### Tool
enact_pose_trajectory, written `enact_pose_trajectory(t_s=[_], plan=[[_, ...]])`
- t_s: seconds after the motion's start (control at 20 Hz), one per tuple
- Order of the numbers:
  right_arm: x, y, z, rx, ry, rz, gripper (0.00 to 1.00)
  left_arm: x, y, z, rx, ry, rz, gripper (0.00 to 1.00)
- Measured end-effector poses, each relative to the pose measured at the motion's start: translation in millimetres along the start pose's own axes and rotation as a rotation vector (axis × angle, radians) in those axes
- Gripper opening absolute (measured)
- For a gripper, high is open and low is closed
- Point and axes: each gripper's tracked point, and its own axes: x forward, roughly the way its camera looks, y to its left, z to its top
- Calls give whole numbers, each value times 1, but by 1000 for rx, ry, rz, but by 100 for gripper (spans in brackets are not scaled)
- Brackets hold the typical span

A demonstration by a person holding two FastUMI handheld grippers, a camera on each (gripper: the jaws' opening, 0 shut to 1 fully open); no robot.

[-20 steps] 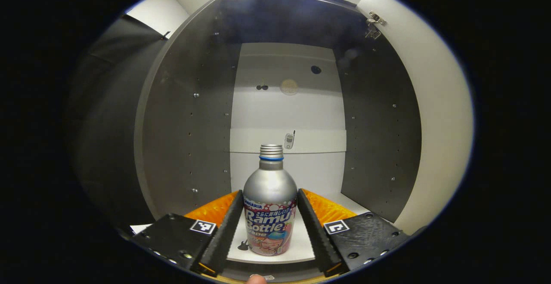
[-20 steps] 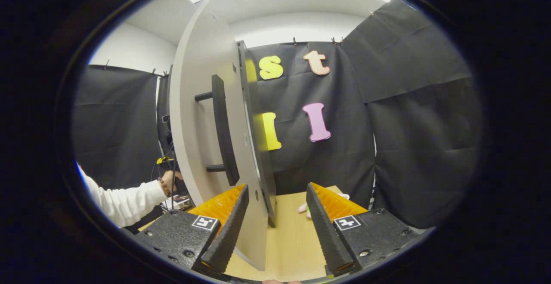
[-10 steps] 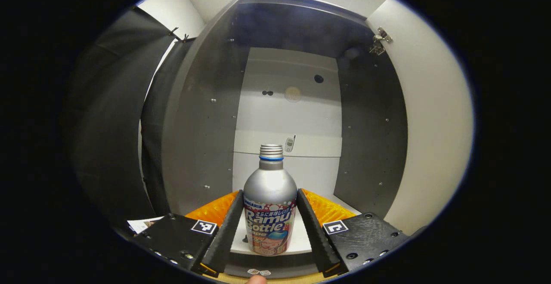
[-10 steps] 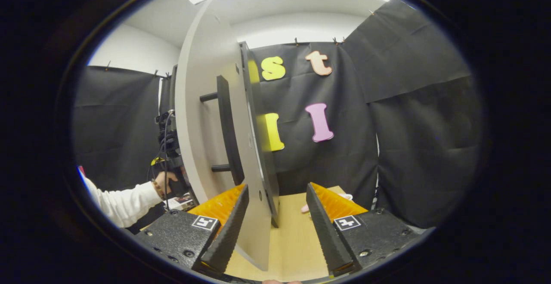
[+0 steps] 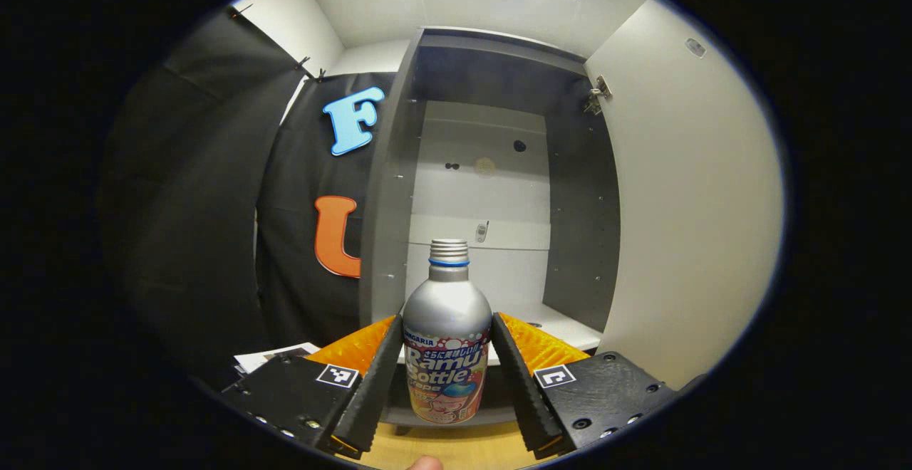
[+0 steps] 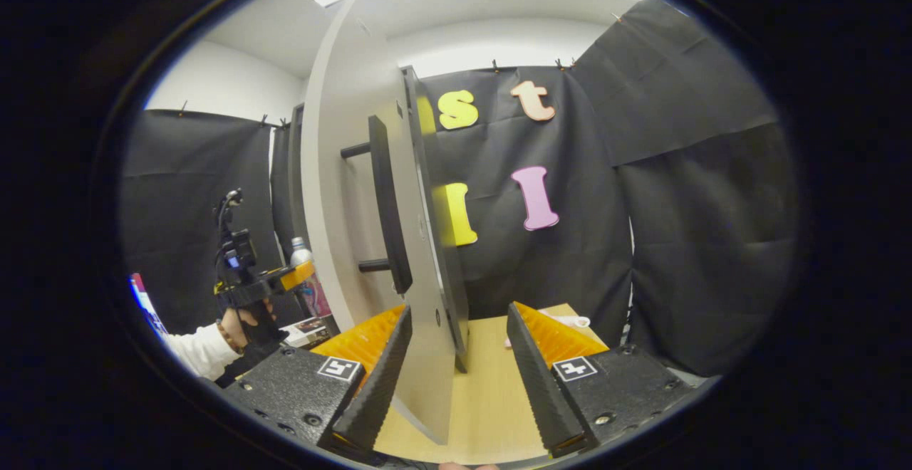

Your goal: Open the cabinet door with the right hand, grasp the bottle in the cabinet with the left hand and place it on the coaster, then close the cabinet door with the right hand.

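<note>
The silver bottle (image 5: 447, 342) with a colourful label and screw top stands upright between the fingers of my left gripper (image 5: 445, 377), which is shut on its body. It hangs in front of the open grey cabinet (image 5: 491, 171), clear of the white shelf (image 5: 563, 324). In the right gripper view, the left gripper (image 6: 285, 281) holds the bottle (image 6: 303, 253) far to the left, past the door. My right gripper (image 6: 456, 377) is open, and the edge of the white cabinet door (image 6: 342, 192) with its dark bar handle (image 6: 388, 206) stands between its fingers.
The open door (image 5: 684, 206) fills the right of the left gripper view, its hinge (image 5: 595, 96) near the top. A wooden table (image 6: 491, 384) lies below. Some papers (image 5: 274, 354) lie left of the cabinet. A small pale object (image 6: 566, 322) rests behind my right finger.
My left gripper has drawn back out of the cabinet with the bottle, lifting it off the shelf. The right gripper has stayed at the door's edge, shifting only slightly.
</note>
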Motion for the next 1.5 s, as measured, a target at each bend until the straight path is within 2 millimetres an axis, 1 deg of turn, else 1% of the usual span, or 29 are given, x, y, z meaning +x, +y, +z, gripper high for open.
enact_pose_trajectory(t_s=[0.05,0.15,0.4,0.5,0.6,0.7,0.8,0.85,0.95,1.1,1.2,1.5], plan=[[-1,0,0,0,0,-1,84,-8,6,-10,19,0,13,74],[-2,1,0,9,1,5,84,-26,19,-37,61,25,50,74],[-6,6,4,10,3,12,83,-63,37,-116,121,89,121,74],[-9,10,5,14,5,16,84,-77,41,-147,105,98,146,74],[-12,12,6,16,7,15,84,-91,47,-183,77,141,187,75],[-14,12,9,10,0,3,83,-104,54,-207,79,177,226,75],[-13,16,12,5,-2,-1,84,-111,57,-225,95,195,241,75],[-9,19,16,4,2,-3,84,-113,58,-235,97,200,243,75],[-9,24,18,-4,5,-4,84,-117,57,-252,85,215,250,75],[-8,33,14,0,26,8,84,-123,64,-267,87,220,290,75],[-6,31,16,-2,26,-4,84,-124,66,-266,105,203,299,75],[-7,28,14,0,25,-23,84,-140,63,-265,103,200,314,75]])
